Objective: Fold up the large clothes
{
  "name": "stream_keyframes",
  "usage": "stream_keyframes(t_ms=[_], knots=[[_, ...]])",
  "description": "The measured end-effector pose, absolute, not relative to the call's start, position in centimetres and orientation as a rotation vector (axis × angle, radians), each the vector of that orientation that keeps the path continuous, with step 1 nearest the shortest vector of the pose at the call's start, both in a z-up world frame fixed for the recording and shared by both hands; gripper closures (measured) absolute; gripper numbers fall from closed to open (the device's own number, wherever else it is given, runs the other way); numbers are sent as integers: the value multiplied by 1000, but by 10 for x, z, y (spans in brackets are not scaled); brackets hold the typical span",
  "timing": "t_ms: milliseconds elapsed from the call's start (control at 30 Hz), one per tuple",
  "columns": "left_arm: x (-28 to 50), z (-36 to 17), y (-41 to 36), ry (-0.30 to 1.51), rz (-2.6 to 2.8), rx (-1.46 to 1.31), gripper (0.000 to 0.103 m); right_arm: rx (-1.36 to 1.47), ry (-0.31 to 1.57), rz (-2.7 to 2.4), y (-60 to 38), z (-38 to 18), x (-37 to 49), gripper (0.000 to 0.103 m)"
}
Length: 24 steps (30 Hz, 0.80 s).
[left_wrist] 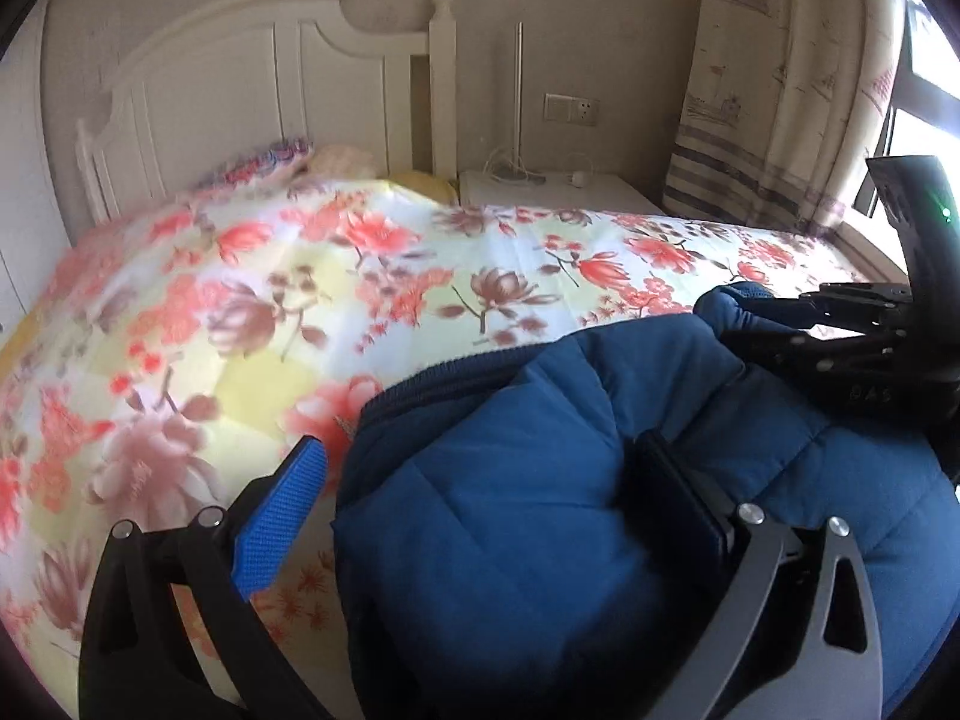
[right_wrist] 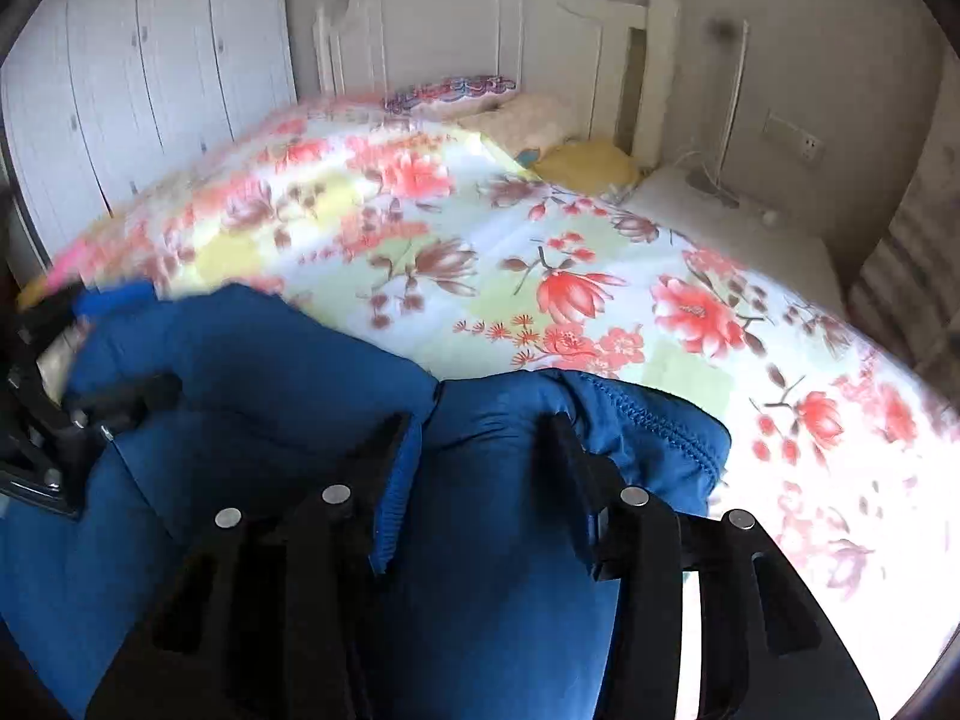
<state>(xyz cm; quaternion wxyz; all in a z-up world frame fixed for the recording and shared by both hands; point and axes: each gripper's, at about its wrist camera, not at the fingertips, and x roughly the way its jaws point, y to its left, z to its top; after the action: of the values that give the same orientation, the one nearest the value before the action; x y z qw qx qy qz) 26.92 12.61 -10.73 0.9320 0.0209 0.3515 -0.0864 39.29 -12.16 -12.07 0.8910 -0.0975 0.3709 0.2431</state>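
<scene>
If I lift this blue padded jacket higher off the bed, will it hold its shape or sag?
The blue padded jacket will probably sag: it already bulges and creases around the right gripper. Its quilted puffiness suggests it is light for its bulk. The smooth shell may slip, so the left gripper should probably take a thick fold.
</scene>
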Motion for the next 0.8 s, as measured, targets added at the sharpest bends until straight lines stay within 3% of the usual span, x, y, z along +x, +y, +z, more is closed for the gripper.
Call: stream_keyframes(t_ms=[133, 267, 333, 433, 567, 733, 800], knots=[[268, -107, 124, 714, -170, 57, 2, -271, 790, 495, -118, -103, 393, 59], [267, -108, 127, 708, -169, 38, 2, -93, 701, 422, -153, -84, 403, 59], [268, -108, 128, 709, -167, 32, 2, -53, 760, 427, -158, -98, 417, 60], [268, -109, 130, 709, -156, 29, 2, -98, 820, 456, -147, -136, 423, 61], [267, -107, 129, 703, -146, 39, 2, -160, 868, 418, -139, -119, 426, 61], [266, -108, 130, 702, -142, 32, 2, -204, 734, 454, -113, -70, 405, 61], [267, -107, 131, 701, -141, 31, 2, -309, 810, 482, -90, -92, 405, 61]])
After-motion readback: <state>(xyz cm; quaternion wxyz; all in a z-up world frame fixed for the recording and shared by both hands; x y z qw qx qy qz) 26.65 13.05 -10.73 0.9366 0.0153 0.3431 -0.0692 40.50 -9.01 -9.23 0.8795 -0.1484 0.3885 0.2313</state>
